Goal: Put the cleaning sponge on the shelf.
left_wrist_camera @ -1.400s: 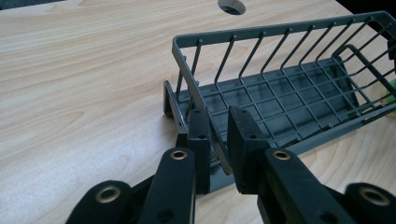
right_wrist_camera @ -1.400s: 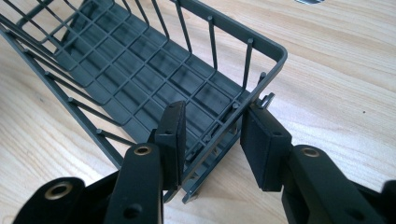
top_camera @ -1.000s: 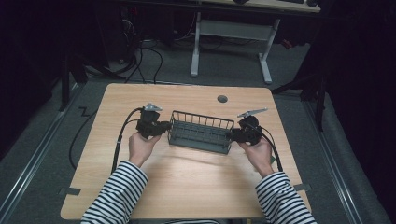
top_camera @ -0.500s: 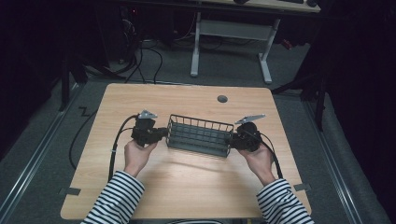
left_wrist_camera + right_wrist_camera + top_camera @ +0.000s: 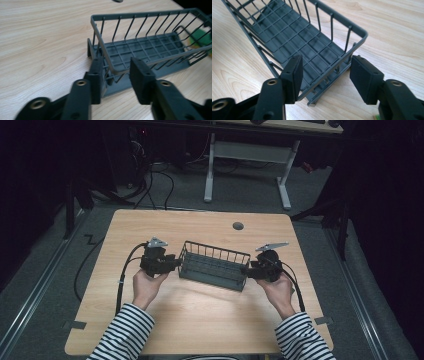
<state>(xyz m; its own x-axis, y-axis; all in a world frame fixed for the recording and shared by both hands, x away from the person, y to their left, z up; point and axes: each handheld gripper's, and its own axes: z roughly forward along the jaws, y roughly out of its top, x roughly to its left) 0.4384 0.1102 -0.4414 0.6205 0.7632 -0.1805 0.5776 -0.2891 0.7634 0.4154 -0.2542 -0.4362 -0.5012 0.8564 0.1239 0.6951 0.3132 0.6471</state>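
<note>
**Inspector:** Item under review is the wire basket [image 5: 214,266], centre of the high view, resting flat on the wooden table [image 5: 200,320]. Dark grey, long and narrow, with upright wire bars round a grid floor and a rounded top rim. Nothing in it.

**Assistant:** And the tools?

**Inspector:** The left gripper [image 5: 173,264] sits at the basket's left end, the right gripper [image 5: 246,270] at its right end. Both have just been opening. In each gripper view the jaws stand partly apart, with the end wall's rim between them and the pads clear of it, though the left one's nearer pad may be brushing the wire; the angle is poor there.

**Assistant:** Handling?

**Inspector:** I judge it light and stiff, with some flex in the bars. Coated wire is smooth and thin, so a pinch could slip. Best hold is the end rim, both ends at once, kept level.
</note>
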